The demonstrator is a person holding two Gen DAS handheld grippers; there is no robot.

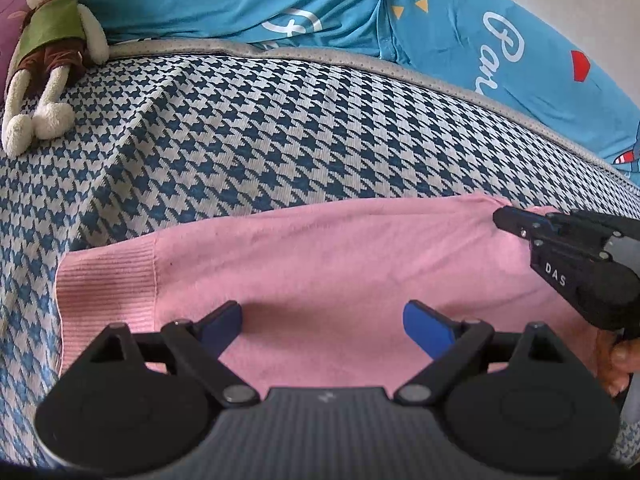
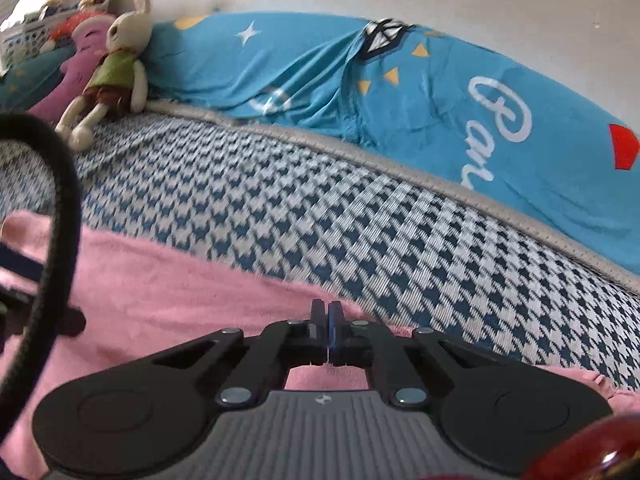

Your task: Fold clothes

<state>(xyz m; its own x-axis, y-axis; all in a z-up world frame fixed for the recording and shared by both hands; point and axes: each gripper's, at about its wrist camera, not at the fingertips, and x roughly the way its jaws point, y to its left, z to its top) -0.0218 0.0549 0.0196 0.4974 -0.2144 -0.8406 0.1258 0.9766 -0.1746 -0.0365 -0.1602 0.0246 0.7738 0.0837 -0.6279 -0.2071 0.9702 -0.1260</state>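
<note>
Left wrist view: left tool wide open over the pink sweater, blue pads apart, nothing pinched between them; whether the pads touch the knit, not clear. Sweater spread flat on the houndstooth bed cover, ribbed hem at its left end, near edge hidden under the tool body. At the right, right tool reaching to the sweater's far right corner, tip on the pink edge; fingertips of a hand cut off at the frame edge. Plush rabbit in a green top lying at the upper left, blue printed bedding bunched along the back.

Right wrist view: right tool fully closed, pads pressed together at the far edge of the sweater; a fold of knit caught between the pads or not, too fine to tell. Black cable looping across the left, hiding part of the sweater and the other tool. Only here: a pink plush behind the rabbit, a cluttered white basket at the top left, blurred, and a red blurred shape cut off at the lower right corner. Ribbed hem out of sight in this view.
</note>
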